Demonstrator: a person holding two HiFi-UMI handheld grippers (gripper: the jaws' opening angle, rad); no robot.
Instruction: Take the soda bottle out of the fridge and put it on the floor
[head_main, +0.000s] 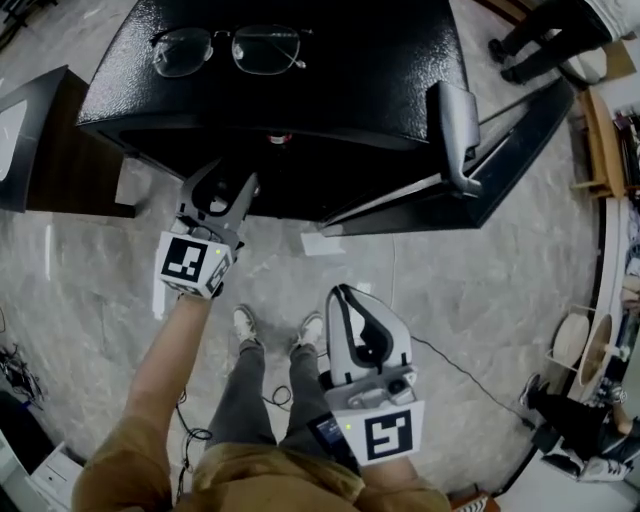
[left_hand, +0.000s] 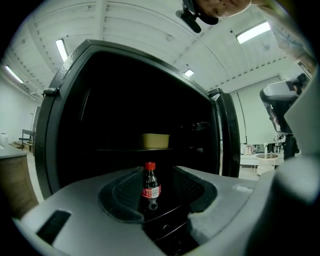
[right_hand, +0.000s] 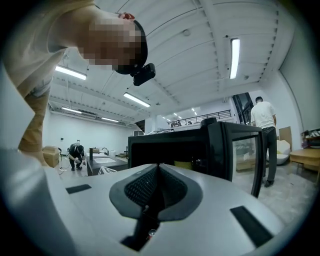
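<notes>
1. Our left gripper's (left_hand: 159, 172) jaws stand apart and press on nothing. The soda bottle (left_hand: 151, 189) shows upright in the gap between them, farther in and untouched.
2. Our right gripper's (right_hand: 159, 169) jaws are closed together, with nothing between them.
3. The bottle holds a dark drink. It has a red cap (left_hand: 149, 166) and a red label (left_hand: 151, 192) whose white writing is too small for us to read.
4. It stands inside the black fridge (left_hand: 65, 100), below a shelf (left_hand: 115, 149) bearing a yellow box (left_hand: 155, 141). The door (right_hand: 245, 150) hangs open.
5. Glasses (head_main: 232, 48) lie on the fridge top.
</notes>
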